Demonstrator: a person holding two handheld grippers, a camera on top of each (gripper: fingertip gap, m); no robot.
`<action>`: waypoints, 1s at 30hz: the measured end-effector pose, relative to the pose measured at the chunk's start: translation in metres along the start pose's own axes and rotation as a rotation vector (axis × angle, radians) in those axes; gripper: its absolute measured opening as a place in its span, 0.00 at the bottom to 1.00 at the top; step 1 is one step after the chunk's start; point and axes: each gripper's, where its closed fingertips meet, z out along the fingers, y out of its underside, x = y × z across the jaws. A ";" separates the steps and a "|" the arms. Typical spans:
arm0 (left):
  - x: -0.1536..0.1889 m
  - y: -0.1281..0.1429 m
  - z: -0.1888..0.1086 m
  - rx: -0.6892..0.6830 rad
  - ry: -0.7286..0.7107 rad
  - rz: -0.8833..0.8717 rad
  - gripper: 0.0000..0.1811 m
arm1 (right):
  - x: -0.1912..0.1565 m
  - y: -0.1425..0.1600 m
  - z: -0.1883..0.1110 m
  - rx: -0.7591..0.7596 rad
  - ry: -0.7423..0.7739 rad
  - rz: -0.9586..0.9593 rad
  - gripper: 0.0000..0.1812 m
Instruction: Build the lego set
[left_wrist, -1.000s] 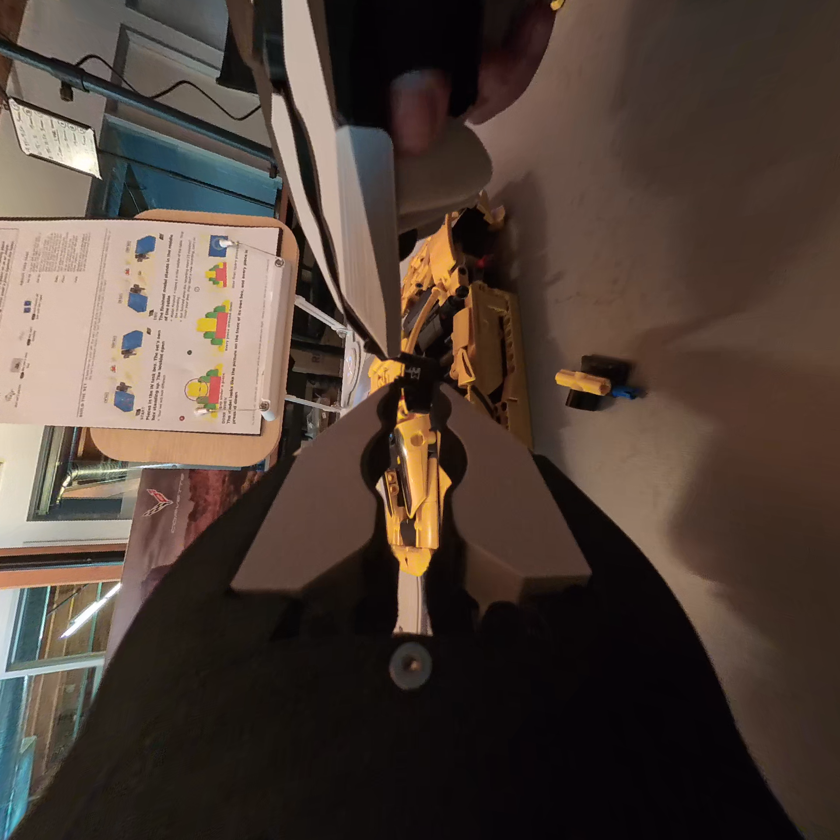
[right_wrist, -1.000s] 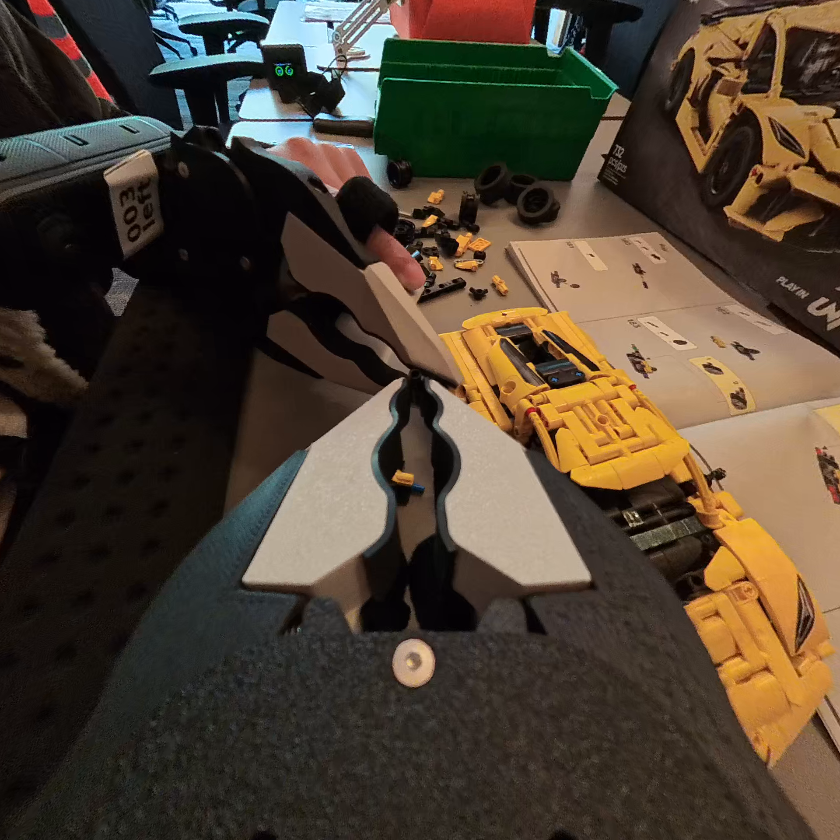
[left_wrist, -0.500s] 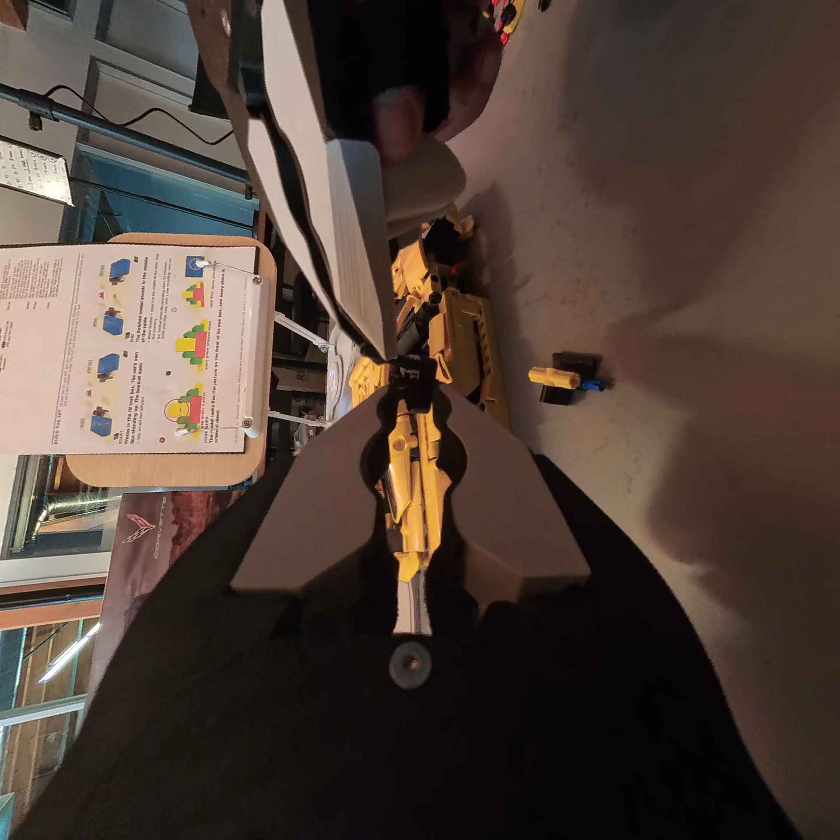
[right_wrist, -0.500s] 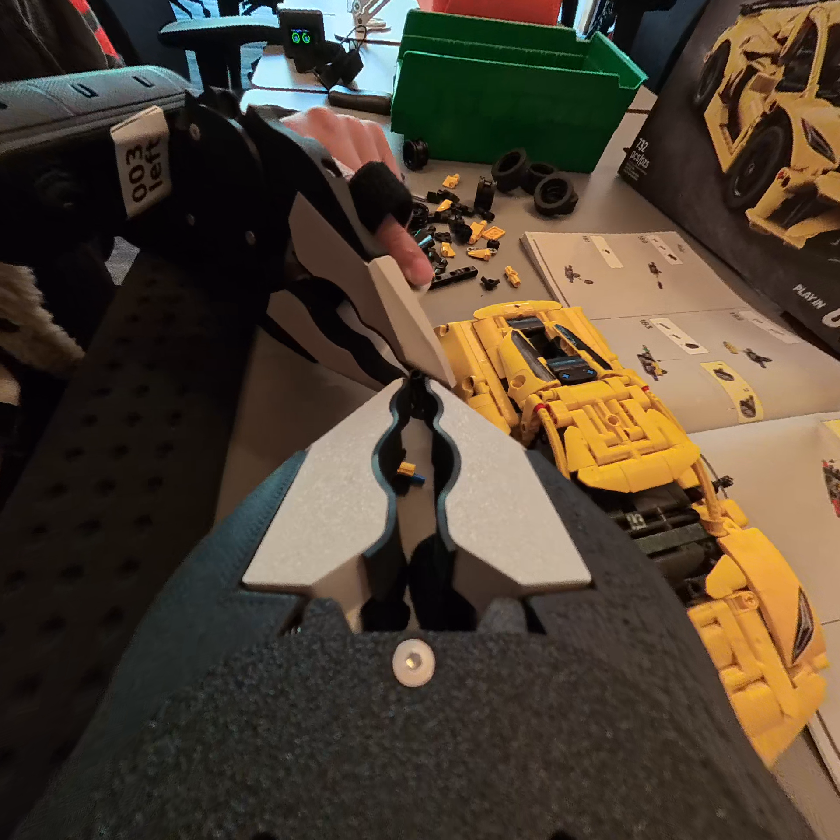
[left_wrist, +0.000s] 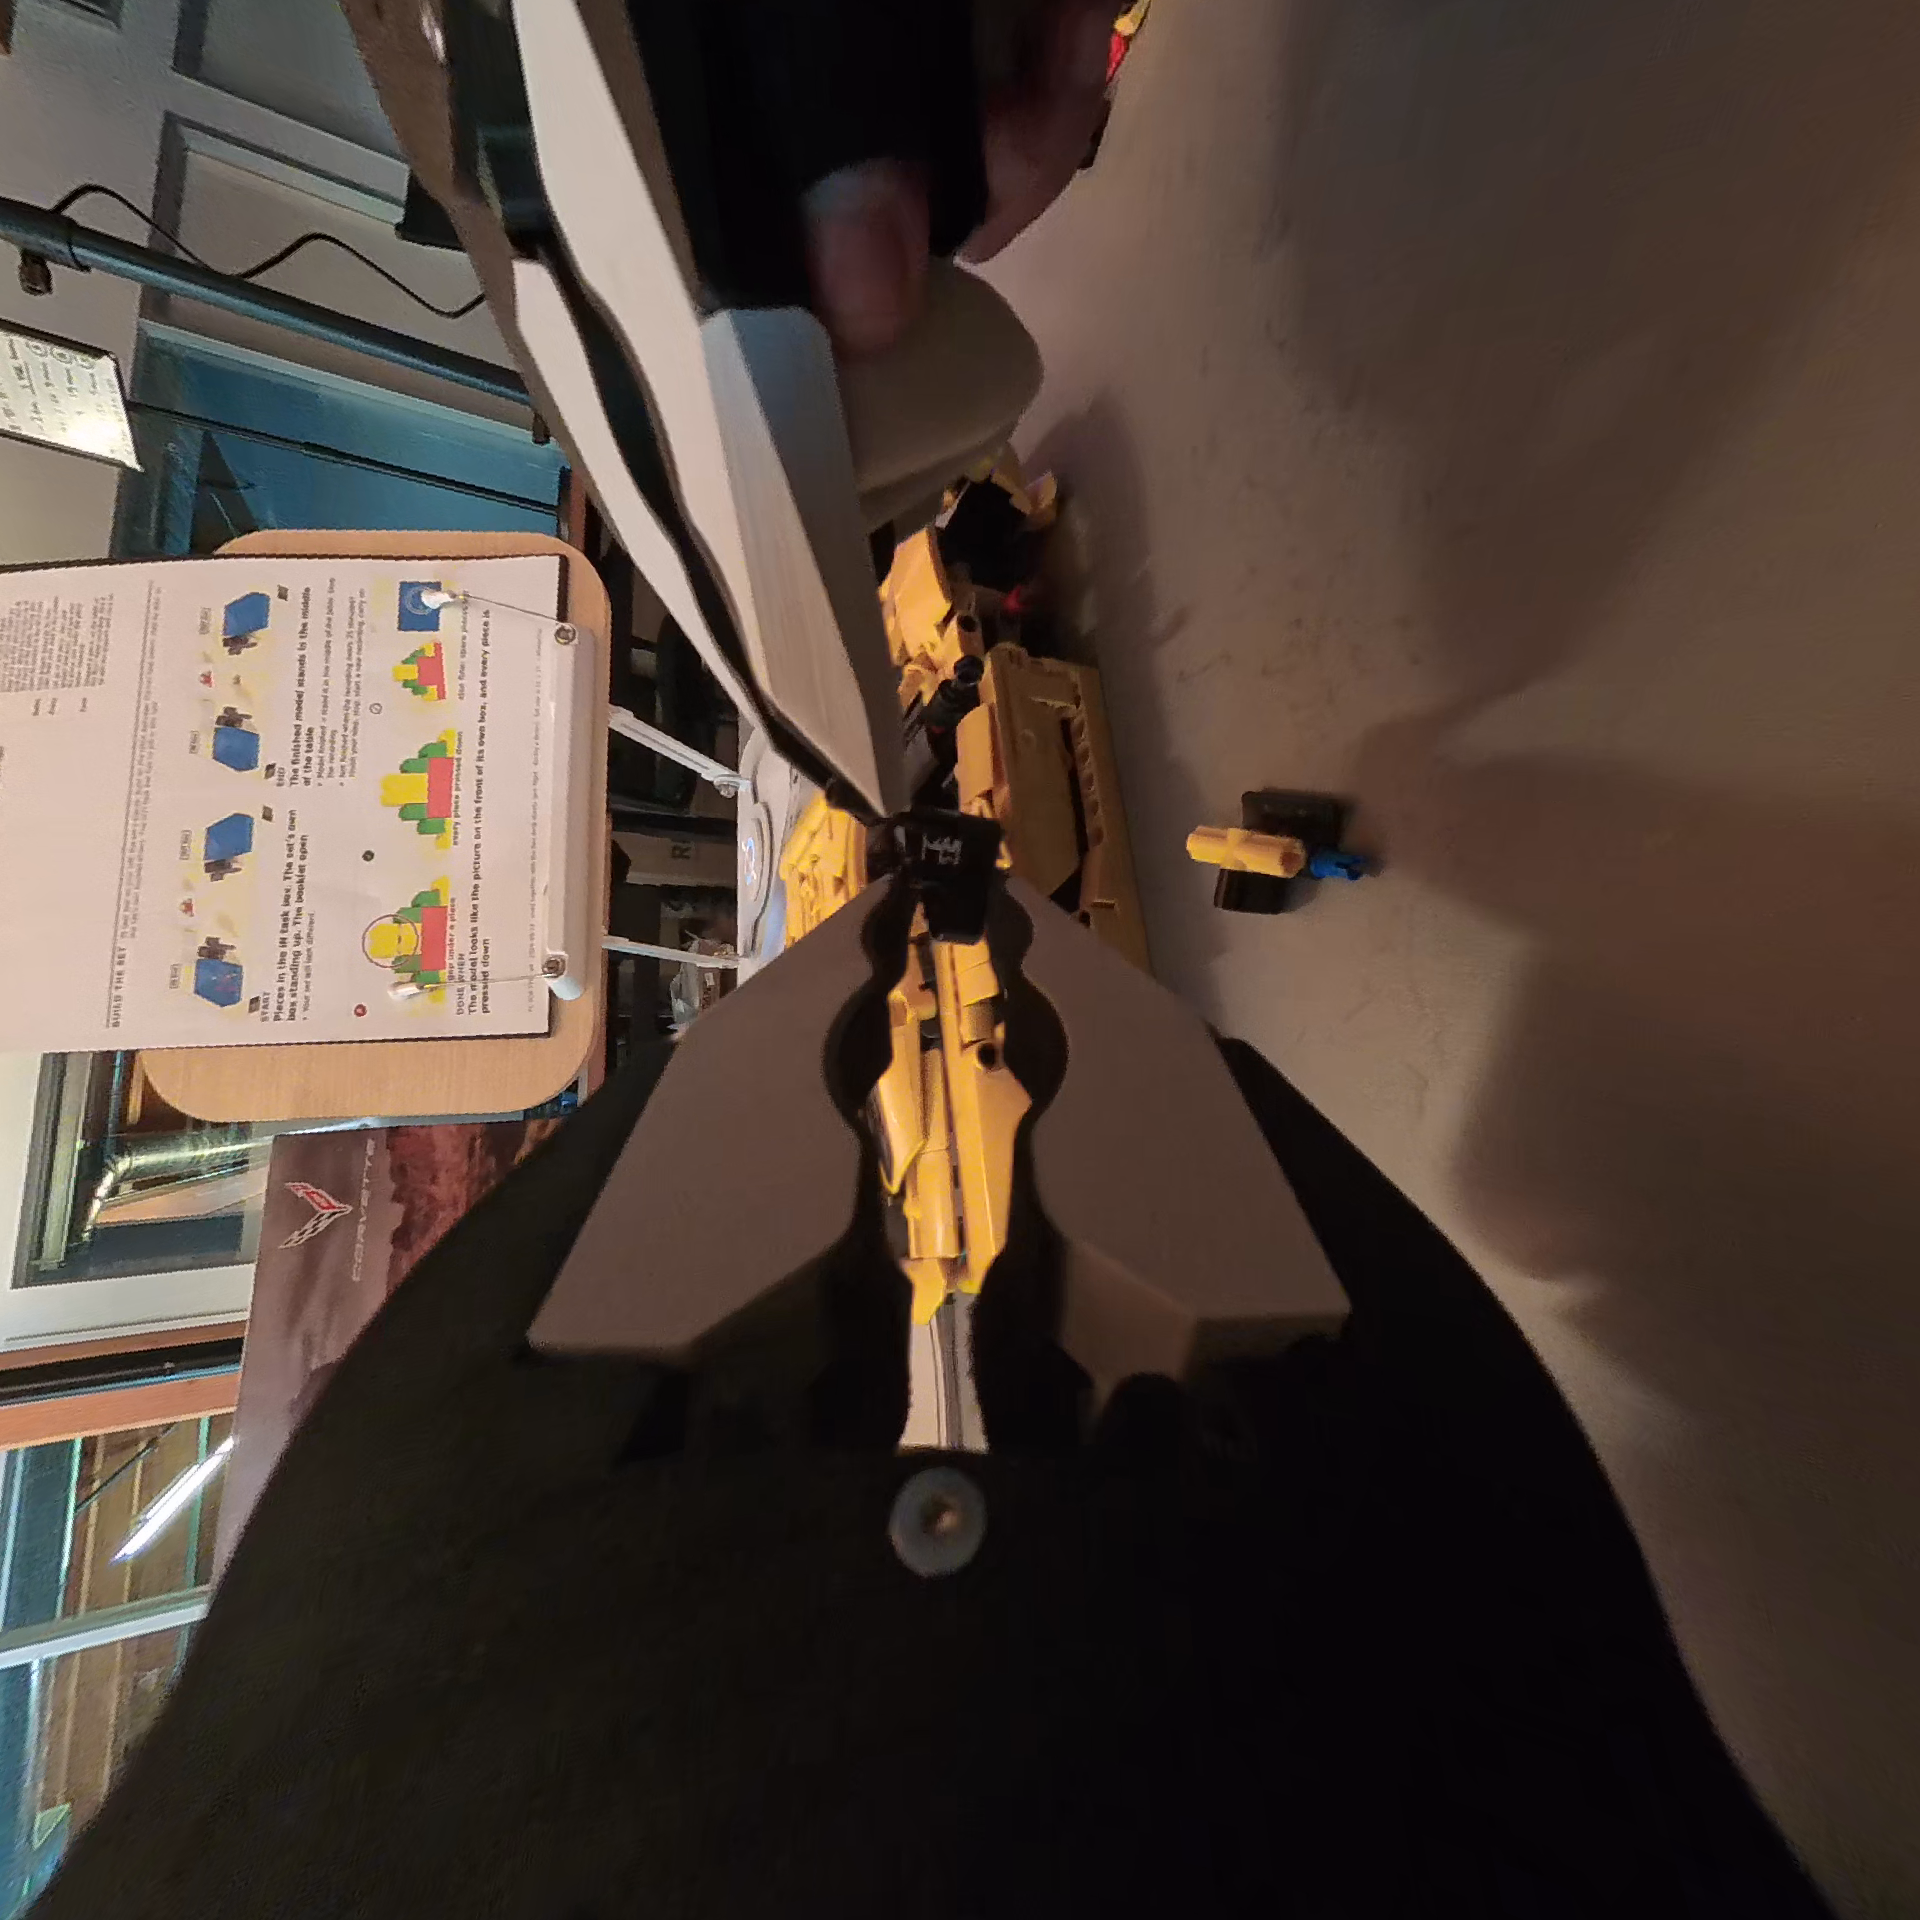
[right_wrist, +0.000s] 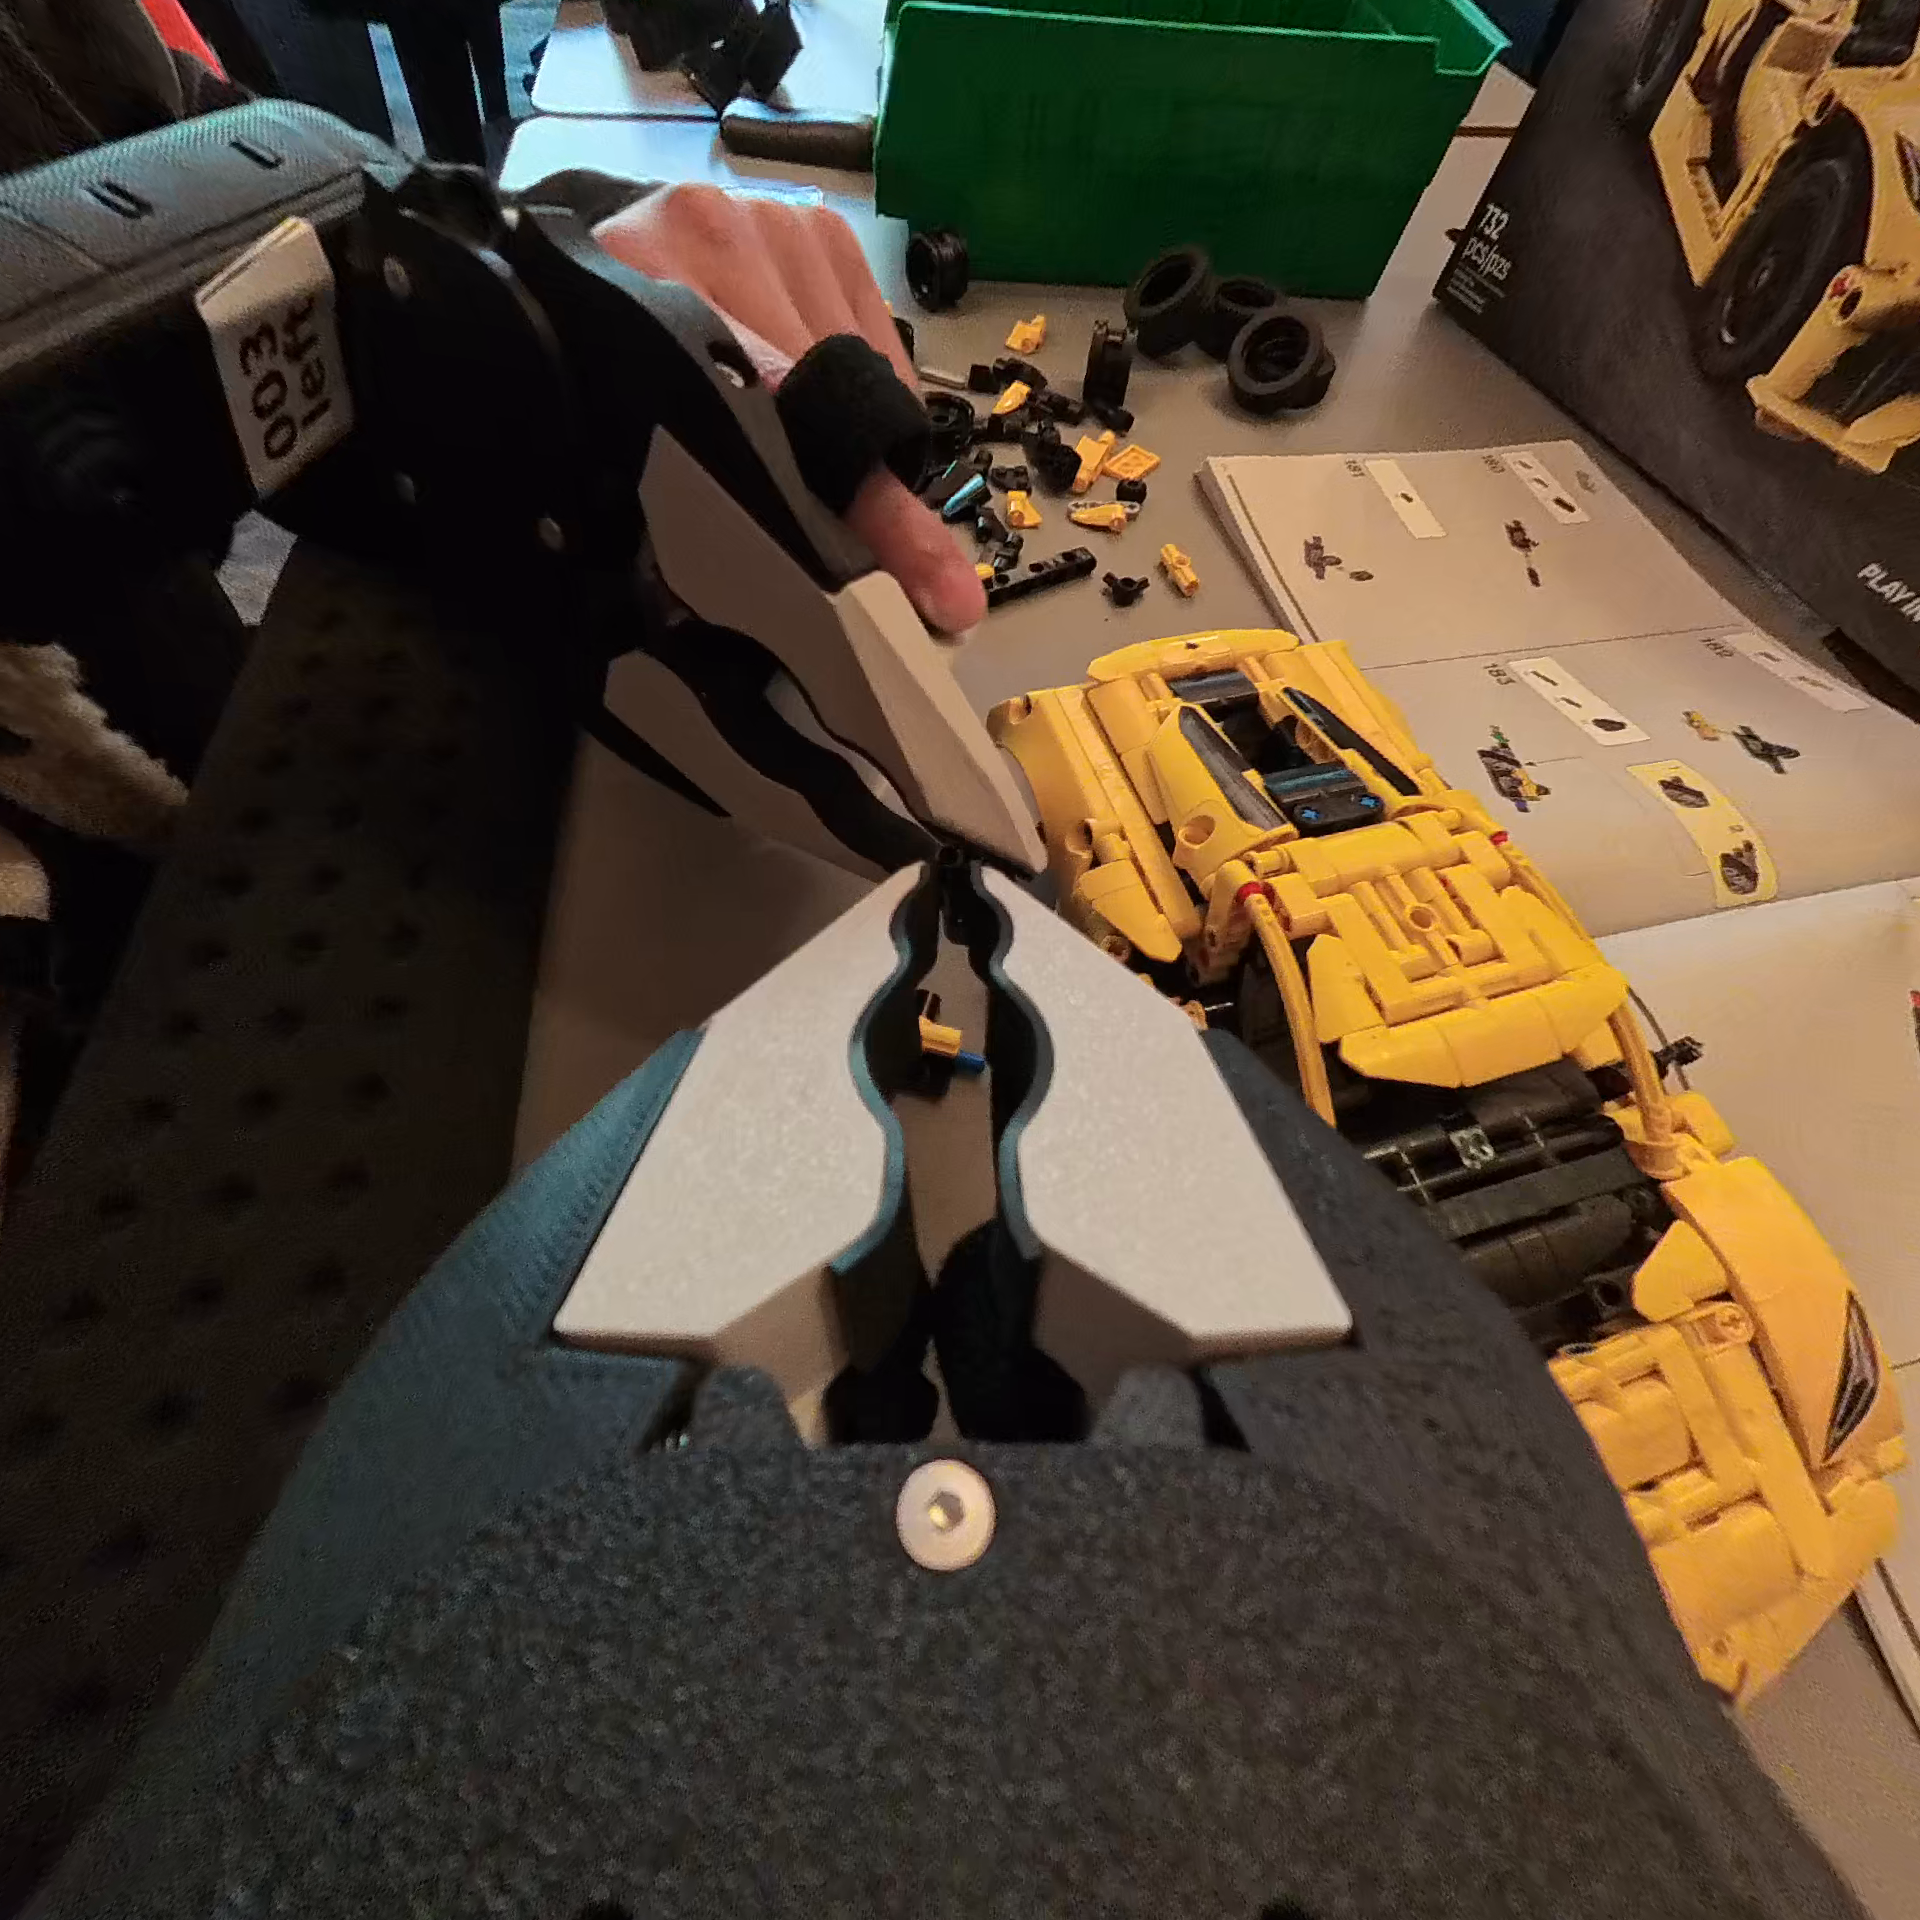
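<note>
On the far left of the left wrist view, one printed sheet on a rounded wooden board (left_wrist: 374, 1070) is standing upright. The left gripper (left_wrist: 951, 883), with smooth grey wedge-shaped fingers, is reaching in from the left, its jaws narrowed onto one small black piece (left_wrist: 945, 862). A person's hand (right_wrist: 790, 270) is gripping it, one finger in a black fabric loop lying straight along the grey finger. The right gripper (right_wrist: 953, 873) is meeting it tip to tip, its jaws pinching that same piece. One tiny yellow, black and blue sub-assembly (right_wrist: 940, 1049) is lying on the matte grey table (right_wrist: 1403, 395). Farther right, one glossy yellow lego car (right_wrist: 1455, 935) is resting partly on one open instruction booklet (right_wrist: 1455, 540). Behind, loose small pieces (right_wrist: 1049, 457), four black tyres (right_wrist: 1283, 364) and one green plastic bin (right_wrist: 1143, 156) are sitting near one dark set box (right_wrist: 1662, 260).
</note>
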 end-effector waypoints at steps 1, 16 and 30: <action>0.001 0.000 0.000 0.003 0.007 0.000 0.08 | -0.001 0.001 0.001 -0.003 -0.002 -0.011 0.02; 0.001 -0.015 -0.010 0.145 0.067 -0.118 0.08 | -0.014 -0.010 -0.004 0.116 -0.173 -0.010 0.02; -0.006 -0.020 -0.017 0.258 0.144 -0.329 0.08 | -0.012 -0.020 -0.014 0.265 -0.273 0.190 0.02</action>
